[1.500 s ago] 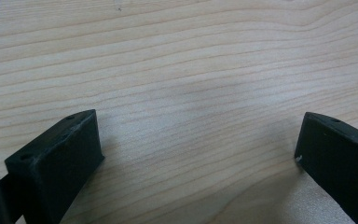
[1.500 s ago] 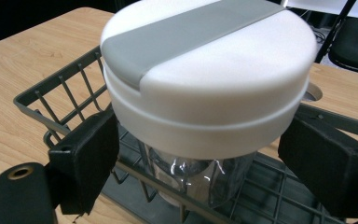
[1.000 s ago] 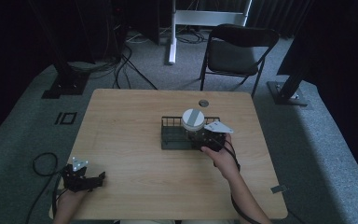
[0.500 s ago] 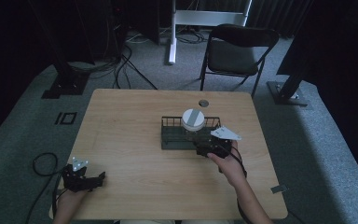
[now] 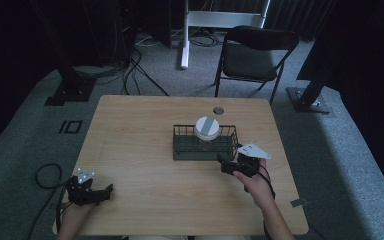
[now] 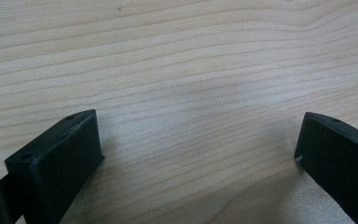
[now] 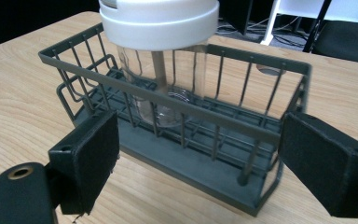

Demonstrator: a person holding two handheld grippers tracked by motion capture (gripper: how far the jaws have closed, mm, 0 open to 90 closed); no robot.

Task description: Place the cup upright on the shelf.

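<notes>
Right gripper (image 5: 230,167) sits just off the basket's (image 5: 180,150) near right corner, at about 4 o'clock from it, jaws spread wide and holding nothing. In the right gripper view the wire basket fills the space ahead of the gripper (image 7: 196,158), and the clear jar (image 7: 161,88) with its white lid (image 7: 158,18) stands upright inside, toward the far left of the basket (image 7: 242,135). From above, the jar (image 5: 207,129) stands mid-basket, near the back rail, on the tabletop (image 5: 140,125) a little right of centre.

By my reading the jar is placed and the right gripper is clear of it, so this step looks all but finished. Next call: either draw the hand toward 6 o'clock, or go in at the jar or the basket rim with the jaws kept wide.

Left gripper (image 5: 87,190) rests at the tabletop's 7 o'clock corner, jaws apart over bare wood (image 6: 191,84), idle.
</notes>
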